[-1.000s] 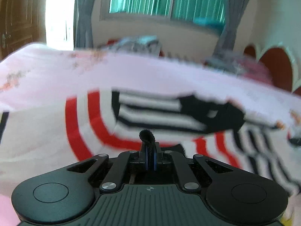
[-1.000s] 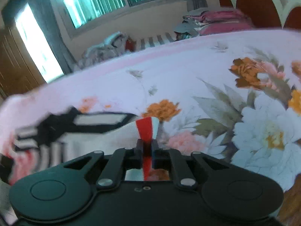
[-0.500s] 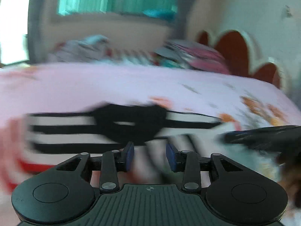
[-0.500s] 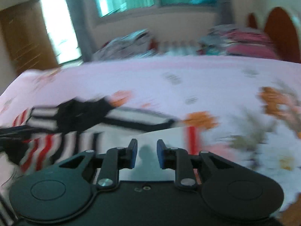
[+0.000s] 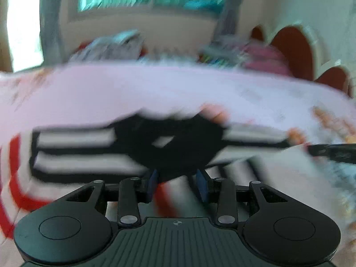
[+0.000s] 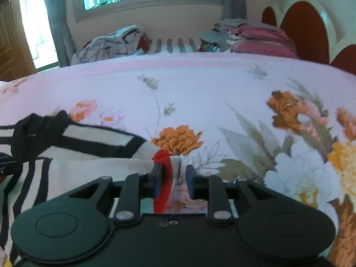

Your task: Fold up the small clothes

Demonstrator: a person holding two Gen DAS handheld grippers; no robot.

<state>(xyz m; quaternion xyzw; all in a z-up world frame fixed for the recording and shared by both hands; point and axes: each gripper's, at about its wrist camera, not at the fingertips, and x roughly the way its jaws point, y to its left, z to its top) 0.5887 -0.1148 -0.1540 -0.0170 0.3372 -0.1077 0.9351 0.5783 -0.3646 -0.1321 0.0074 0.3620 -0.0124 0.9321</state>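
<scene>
A small white knit garment (image 5: 73, 138) with black and red stripes and a black collar (image 5: 169, 142) lies on the pink flowered bedsheet (image 5: 155, 89). My left gripper (image 5: 177, 183) hovers just in front of the collar, jaws apart, with only cloth below them; the view is blurred. My right gripper (image 6: 174, 180) is at the garment's (image 6: 89, 169) right corner. Its jaws are apart, and a red-edged fold (image 6: 163, 178) stands between them, beside the left pad. The collar (image 6: 37, 131) shows at far left in the right wrist view.
The flowered sheet (image 6: 222, 93) stretches away to the right. At the bed's far side lie a crumpled grey clothes heap (image 6: 111, 42) and a folded pink stack (image 6: 255, 37). A red scalloped headboard (image 6: 307, 33) stands at right, a wooden door (image 6: 9, 44) at left.
Both grippers were shut on cloth a second ago, the left on black fabric, the right on the red edge; both have opened. The left gripper swung right, to the collar.
</scene>
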